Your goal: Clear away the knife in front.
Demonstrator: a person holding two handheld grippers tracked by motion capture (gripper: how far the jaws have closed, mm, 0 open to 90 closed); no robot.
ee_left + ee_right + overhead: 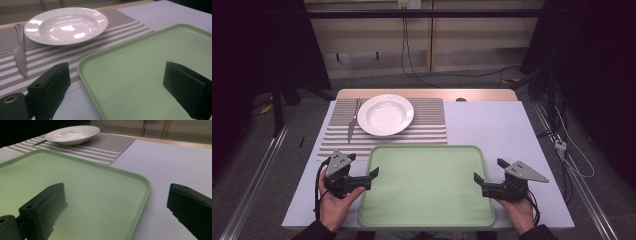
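Observation:
A pale green tray (pixel 427 185) lies bare at the table's front middle. My left gripper (pixel 363 165) is open at the tray's left rim. In the left gripper view (pixel 115 82) one jaw hangs over the tray (pixel 140 65) and the other outside it. My right gripper (pixel 490 170) is open at the right rim. In the right gripper view (pixel 117 205) its jaws straddle the edge of the tray (pixel 87 185). Nothing is held. Behind the tray a white plate (pixel 385 114) rests on a striped placemat (pixel 427 125), with a knife (pixel 351 127) left of it.
The pale table top (pixel 492 125) is bare to the right of the placemat and tray. Its far edge is wooden (pixel 427 93). Dark stands and cables sit on the floor beyond and beside the table.

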